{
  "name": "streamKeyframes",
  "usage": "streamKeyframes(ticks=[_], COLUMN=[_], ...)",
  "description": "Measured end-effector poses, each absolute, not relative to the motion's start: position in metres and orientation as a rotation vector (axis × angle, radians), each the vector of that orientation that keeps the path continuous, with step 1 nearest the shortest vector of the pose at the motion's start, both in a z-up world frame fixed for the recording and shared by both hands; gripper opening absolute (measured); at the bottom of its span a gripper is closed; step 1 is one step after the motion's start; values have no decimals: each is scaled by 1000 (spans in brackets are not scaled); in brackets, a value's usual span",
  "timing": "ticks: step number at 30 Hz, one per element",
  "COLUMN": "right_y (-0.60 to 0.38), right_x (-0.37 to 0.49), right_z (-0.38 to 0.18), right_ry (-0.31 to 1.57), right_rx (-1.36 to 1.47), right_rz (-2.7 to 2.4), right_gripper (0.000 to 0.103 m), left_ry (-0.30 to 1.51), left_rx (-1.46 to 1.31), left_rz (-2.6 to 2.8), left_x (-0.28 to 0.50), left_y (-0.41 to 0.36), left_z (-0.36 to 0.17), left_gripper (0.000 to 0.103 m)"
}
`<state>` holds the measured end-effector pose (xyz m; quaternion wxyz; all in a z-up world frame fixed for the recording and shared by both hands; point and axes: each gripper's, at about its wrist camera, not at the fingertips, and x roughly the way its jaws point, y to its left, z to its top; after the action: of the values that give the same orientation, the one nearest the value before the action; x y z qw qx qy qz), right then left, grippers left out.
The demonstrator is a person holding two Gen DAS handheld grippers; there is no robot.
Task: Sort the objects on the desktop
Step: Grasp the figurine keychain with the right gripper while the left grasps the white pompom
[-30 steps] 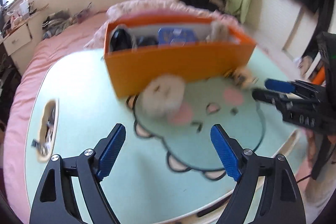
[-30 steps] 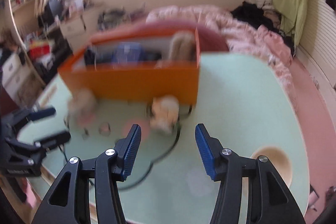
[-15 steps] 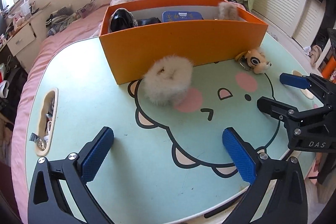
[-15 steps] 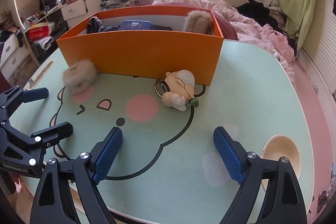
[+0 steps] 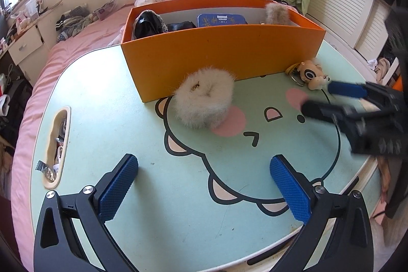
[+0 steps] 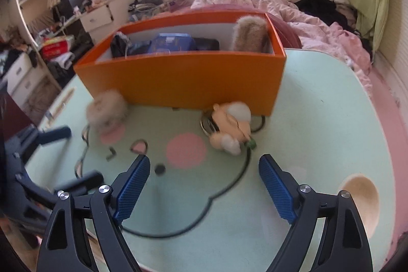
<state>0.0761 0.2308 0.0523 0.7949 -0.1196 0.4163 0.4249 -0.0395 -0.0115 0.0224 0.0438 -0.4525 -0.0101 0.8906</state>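
Observation:
An orange box stands on the mint table and holds a black item, a blue tin and a furry piece. A fluffy cream scrunchie lies against its front wall. Near the box's right corner lies a small doll keychain. My left gripper is open and empty, short of the scrunchie. My right gripper is open, nothing between its fingers, just short of the doll.
The table carries a cartoon face print. A slot near its left edge holds wrappers. A round hole sits near its right edge. A pink bed with clothes lies behind, and drawers stand at the far left.
Both grippers' jaws have spread wider. The right gripper has edged towards the doll keychain and shows blurred in the left wrist view. The left gripper has stayed put.

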Motion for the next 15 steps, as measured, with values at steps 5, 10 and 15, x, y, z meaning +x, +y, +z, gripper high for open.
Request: streamKeyframes(ticks=[5, 10, 15], right_y=[249, 242, 218], right_x=[88, 82, 80], right_z=[53, 55, 61], right_ry=[891, 895, 897], right_rx=[-273, -247, -99], right_rz=[859, 895, 943], right_gripper=[73, 35, 35], left_ry=[-29, -81, -213], left_rx=[-1382, -1351, -1281], left_rz=[2720, 2697, 2689], left_x=[-40, -39, -43], left_y=[-13, -17, -27], left_z=[22, 25, 38], left_gripper=[103, 103, 103])
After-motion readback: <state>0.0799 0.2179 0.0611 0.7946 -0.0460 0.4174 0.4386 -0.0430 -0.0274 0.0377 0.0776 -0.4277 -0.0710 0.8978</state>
